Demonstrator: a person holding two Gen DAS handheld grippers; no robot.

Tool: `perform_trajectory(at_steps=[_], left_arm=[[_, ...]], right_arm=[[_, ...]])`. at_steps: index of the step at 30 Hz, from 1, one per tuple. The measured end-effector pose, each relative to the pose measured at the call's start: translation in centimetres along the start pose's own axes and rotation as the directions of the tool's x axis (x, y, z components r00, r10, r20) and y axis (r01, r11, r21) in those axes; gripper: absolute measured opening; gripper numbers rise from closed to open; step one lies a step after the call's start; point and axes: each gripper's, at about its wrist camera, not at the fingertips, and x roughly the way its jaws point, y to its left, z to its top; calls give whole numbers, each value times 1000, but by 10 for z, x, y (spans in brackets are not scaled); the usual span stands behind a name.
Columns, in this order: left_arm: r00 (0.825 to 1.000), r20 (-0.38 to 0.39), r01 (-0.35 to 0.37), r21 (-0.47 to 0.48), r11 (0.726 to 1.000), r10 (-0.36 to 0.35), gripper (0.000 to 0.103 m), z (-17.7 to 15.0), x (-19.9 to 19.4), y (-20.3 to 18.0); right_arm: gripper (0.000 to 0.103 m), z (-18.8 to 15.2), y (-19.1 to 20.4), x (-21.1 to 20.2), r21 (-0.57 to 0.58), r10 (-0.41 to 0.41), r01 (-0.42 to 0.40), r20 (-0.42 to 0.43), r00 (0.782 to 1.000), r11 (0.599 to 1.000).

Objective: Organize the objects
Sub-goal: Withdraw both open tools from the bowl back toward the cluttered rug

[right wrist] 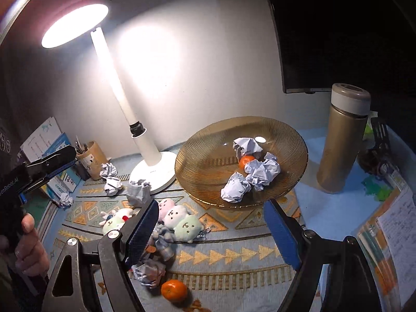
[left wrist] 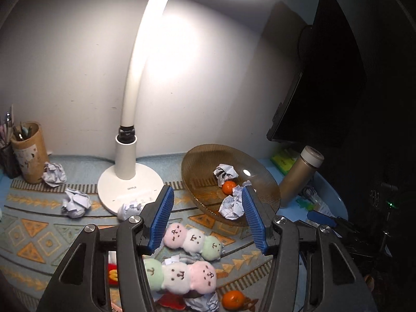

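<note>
An amber glass plate [left wrist: 262,179] [right wrist: 208,140] holds a mandarin [left wrist: 228,187] [right wrist: 246,161] and crumpled paper balls [left wrist: 231,205] [right wrist: 262,171]. Two three-ball plush toys [left wrist: 193,240] [right wrist: 179,219] lie on the patterned mat. A second mandarin [left wrist: 233,299] [right wrist: 173,290] lies at the mat's near edge. Loose paper balls [left wrist: 76,202] [right wrist: 111,179] lie near the lamp base. My left gripper [left wrist: 206,218] is open and empty above the plushes. My right gripper [right wrist: 212,230] is open and empty before the plate.
A white desk lamp [left wrist: 130,182] [right wrist: 153,166] stands at the back. A gold thermos [left wrist: 299,174] [right wrist: 343,140] stands right of the plate. A pen holder [left wrist: 28,153] [right wrist: 89,158] is at the back left. Papers [right wrist: 392,234] lie at the right; a dark monitor [left wrist: 327,78] stands behind.
</note>
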Motion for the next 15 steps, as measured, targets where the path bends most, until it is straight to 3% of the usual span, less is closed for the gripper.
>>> perform_trajectory(at_steps=[1, 2, 3, 5, 6, 9, 11, 13, 15], left_arm=[[1000, 14, -16, -10, 1000, 16, 53, -4, -14, 4], [999, 29, -31, -26, 999, 32, 63, -10, -29, 10], [998, 48, -45, -47, 998, 47, 87, -16, -43, 16], [990, 113, -74, -90, 993, 84, 101, -31, -72, 32], [985, 138, -89, -103, 991, 103, 101, -38, -84, 38], [975, 119, -171, -129, 977, 186, 101, -66, -100, 62], [953, 97, -274, -127, 953, 287, 101, -90, -98, 82], [916, 57, -391, -93, 916, 397, 101, -114, -86, 100], [904, 15, -424, -84, 902, 426, 101, -136, -73, 120]], right_arm=[[81, -5, 4, -7, 7, 18, -18, 4, 1000, 1000], [81, -9, 7, -12, 18, 33, -33, 4, 999, 999], [81, -14, 10, -15, 31, 43, -43, 3, 999, 999], [81, -27, 15, -15, 40, 56, -55, -4, 998, 998], [81, -34, 19, -11, 30, 42, -41, -16, 999, 999], [81, -64, 25, 11, -10, -30, 30, -50, 998, 1000], [81, -84, 27, 26, -54, -97, 95, -48, 994, 994], [81, -100, 33, 36, -130, -151, 147, -19, 988, 981], [81, -106, 34, 42, -139, -100, 95, -30, 995, 986]])
